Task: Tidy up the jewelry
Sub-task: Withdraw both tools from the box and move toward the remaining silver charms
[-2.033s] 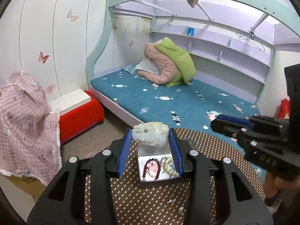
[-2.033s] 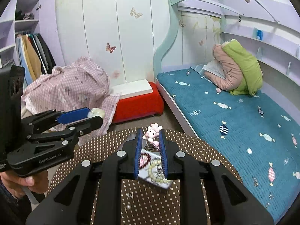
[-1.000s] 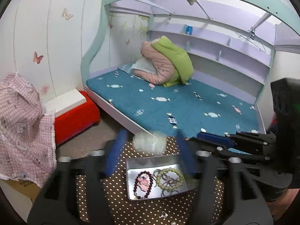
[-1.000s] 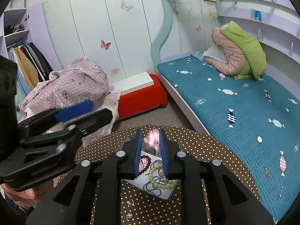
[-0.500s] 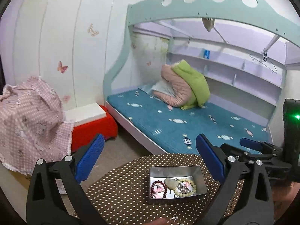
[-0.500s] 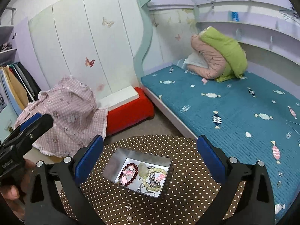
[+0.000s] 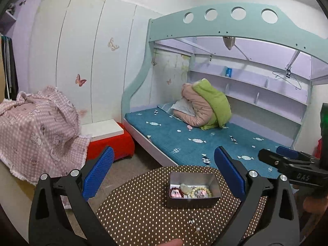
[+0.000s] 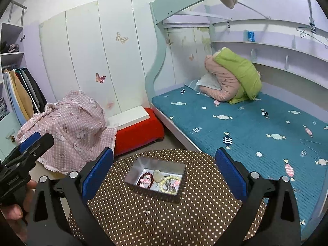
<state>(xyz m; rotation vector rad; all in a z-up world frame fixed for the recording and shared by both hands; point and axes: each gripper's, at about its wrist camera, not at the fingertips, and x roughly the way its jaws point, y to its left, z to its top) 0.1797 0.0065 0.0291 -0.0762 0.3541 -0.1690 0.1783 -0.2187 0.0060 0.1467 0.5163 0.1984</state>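
A small metal tin (image 7: 192,203) stands on a round brown dotted table (image 7: 143,211). In it lie a dark red bead bracelet (image 7: 175,191), a pale jade carving (image 7: 185,188) and a pale green bead bracelet (image 7: 203,192). My left gripper (image 7: 163,153) is open and empty, drawn back from the tin. My right gripper (image 8: 164,152) is also open and empty, above and behind the tin (image 8: 152,191). Jade carving (image 8: 157,175), red bracelet (image 8: 146,179) and a pink charm (image 8: 176,183) show inside. Two tiny pieces (image 8: 147,217) lie loose on the cloth in front.
Behind the table is a bunk bed with a teal cover (image 7: 194,141), a red stool (image 7: 114,145) bearing a white box, and a pink checked cloth (image 7: 34,135) at left. The right gripper (image 7: 287,161) enters the left wrist view at right; a hand (image 8: 16,205) holds the left one.
The left gripper let go of the jade carving and the right one the pink charm; both now lie in the tin. Both jaws opened wide, and both grippers drew back and upward.
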